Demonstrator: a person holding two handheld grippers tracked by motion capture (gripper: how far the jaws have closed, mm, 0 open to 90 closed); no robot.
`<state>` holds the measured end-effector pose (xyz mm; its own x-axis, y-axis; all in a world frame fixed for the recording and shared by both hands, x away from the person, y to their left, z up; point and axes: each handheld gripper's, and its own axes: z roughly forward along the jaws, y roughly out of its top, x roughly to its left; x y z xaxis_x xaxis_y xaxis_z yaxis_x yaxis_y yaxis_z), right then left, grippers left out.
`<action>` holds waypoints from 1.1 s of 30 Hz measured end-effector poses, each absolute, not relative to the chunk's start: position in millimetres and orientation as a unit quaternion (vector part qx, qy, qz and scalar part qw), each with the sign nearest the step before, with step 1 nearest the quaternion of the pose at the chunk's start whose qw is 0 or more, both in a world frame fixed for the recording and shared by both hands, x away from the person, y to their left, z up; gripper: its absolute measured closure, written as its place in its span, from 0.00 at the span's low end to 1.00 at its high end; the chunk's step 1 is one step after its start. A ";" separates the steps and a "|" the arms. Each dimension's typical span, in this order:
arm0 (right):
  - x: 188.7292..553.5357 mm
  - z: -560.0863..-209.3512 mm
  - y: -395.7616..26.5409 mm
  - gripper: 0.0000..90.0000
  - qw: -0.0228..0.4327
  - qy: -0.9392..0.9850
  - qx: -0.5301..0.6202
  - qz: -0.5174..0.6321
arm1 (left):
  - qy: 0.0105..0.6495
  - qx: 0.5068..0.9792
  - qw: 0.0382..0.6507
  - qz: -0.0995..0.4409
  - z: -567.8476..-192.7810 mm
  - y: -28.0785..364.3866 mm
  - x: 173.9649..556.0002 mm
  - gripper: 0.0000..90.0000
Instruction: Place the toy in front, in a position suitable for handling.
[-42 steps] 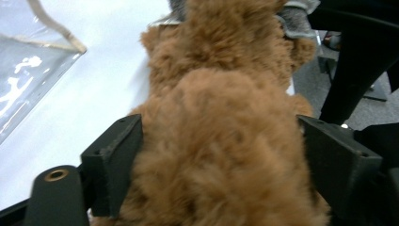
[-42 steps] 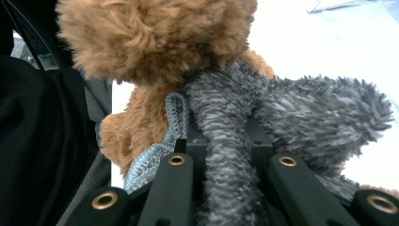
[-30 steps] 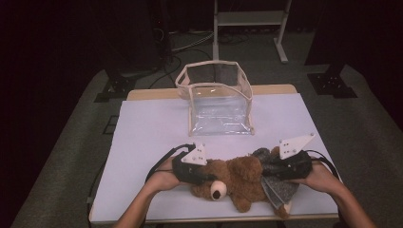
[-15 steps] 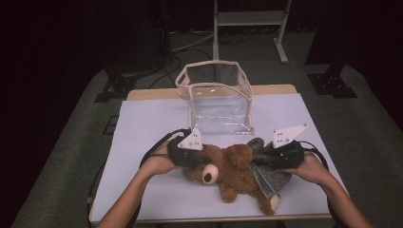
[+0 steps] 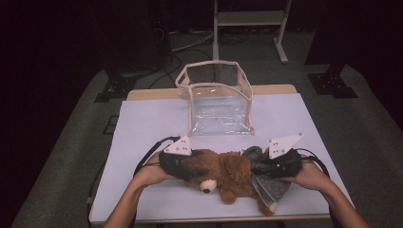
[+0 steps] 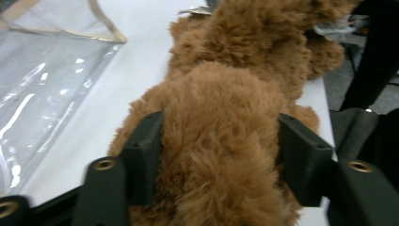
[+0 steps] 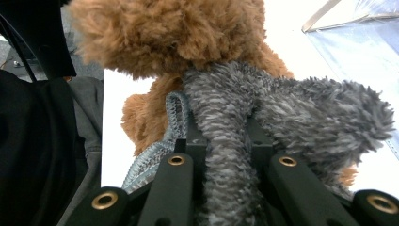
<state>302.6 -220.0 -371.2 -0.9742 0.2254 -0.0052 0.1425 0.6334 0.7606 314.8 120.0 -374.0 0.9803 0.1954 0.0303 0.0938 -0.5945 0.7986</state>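
The brown teddy bear (image 5: pixel 223 173) is laid near the worktop's (image 5: pixel 142 123) front edge, before the clear pouch (image 5: pixel 216 102): its grey scarf (image 7: pixel 226 141) is pinched by the right claw (image 5: pixel 259 167), while the left claw (image 5: pixel 192 172), just opening, loosely straddles its fur, apparently for regripping.

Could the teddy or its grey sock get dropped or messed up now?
Maybe. The left gripper has just been opening, with the teddy between its jaws, so the bear could slip or flop. The right gripper pinches only the grey sock, so pulling might tug it off. The teddy lies near the table edge and could roll off.
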 end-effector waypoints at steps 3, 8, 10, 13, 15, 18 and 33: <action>302.0 -362.8 -220.9 0.85 0.056 0.905 0.091 0.412 | 0.060 0.895 0.437 0.065 -375.9 117.6 306.9 0.49; 302.2 -329.3 -216.3 0.85 0.072 0.896 0.067 0.433 | 0.046 0.898 0.430 0.080 -376.8 116.5 296.2 0.51; 305.4 -321.7 -208.1 0.85 0.079 0.899 0.059 0.427 | 0.042 0.899 0.428 0.085 -377.0 116.4 293.1 0.51; 310.6 -330.0 -191.3 0.85 0.069 0.919 0.050 0.386 | 0.044 0.898 0.429 0.087 -378.2 117.5 290.0 0.50; 310.7 -339.7 -187.5 0.85 0.066 0.928 0.044 0.363 | 0.044 0.899 0.427 0.086 -378.4 119.5 289.8 0.51; 307.3 -343.1 -200.0 0.85 0.065 0.927 0.056 0.364 | 0.048 0.897 0.431 0.086 -378.9 120.4 290.2 0.51; 305.4 -338.1 -212.0 0.85 0.070 0.930 0.058 0.357 | 0.037 0.898 0.429 0.088 -378.7 121.0 288.3 0.51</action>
<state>305.4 -212.0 -338.1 -0.9835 0.1574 -0.0892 0.0572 0.7385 0.6718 288.3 121.0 -378.7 0.9818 0.1413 0.1271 -0.0100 -0.6293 0.7771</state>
